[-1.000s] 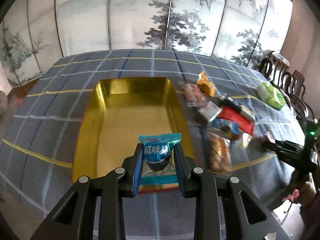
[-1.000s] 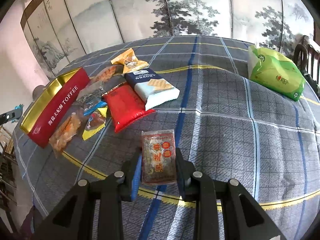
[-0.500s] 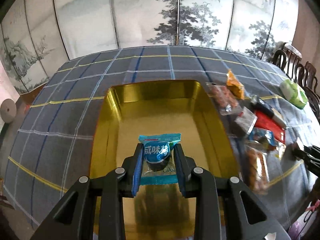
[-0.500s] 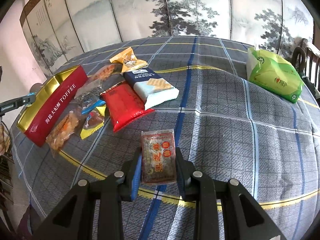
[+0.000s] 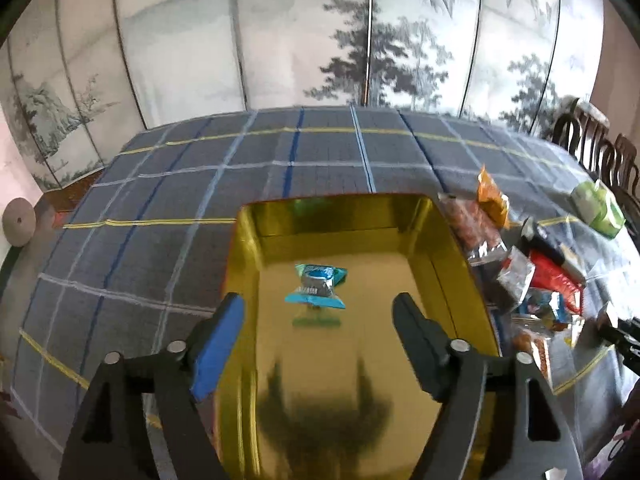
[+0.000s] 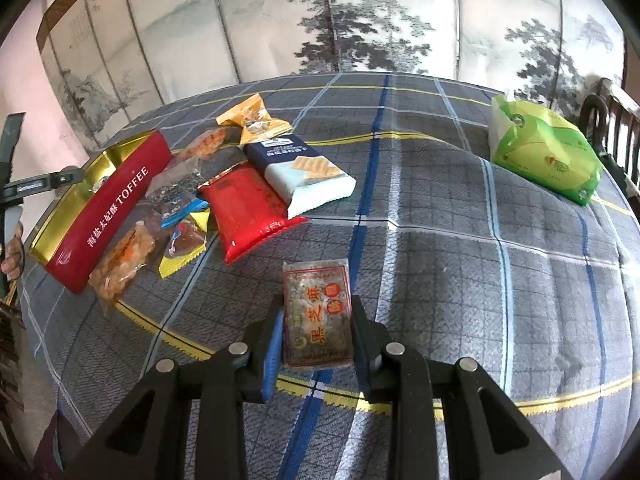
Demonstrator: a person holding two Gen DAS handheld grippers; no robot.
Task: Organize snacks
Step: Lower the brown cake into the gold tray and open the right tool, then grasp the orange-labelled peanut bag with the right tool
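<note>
A small blue snack packet [image 5: 318, 285] is inside the gold tin [image 5: 440, 240], clear of the fingers. My left gripper [image 5: 320, 320] hangs over the tin with its jaws opening wide and nothing pressed between them. In the right wrist view the tin [image 6: 116, 204] shows its red side marked TOFFEE. My right gripper [image 6: 316, 328] is shut on a flat brown sesame bar [image 6: 317, 312] above the plaid cloth. A pile of snacks lies beside the tin: a red packet [image 6: 248, 204], a cracker pack [image 6: 300, 168] and an orange packet [image 6: 252, 120].
A green tissue pack [image 6: 544, 152] lies at the far right of the table. Dark wooden chairs [image 5: 600, 148] stand along the right edge. A painted folding screen [image 5: 360, 32] closes off the back. The left gripper [image 6: 12, 184] and a hand show at the right view's left edge.
The left gripper moved forward over the tin, then opened and let go of the blue packet, which now is in the tin. The right gripper kept still with the sesame bar.
</note>
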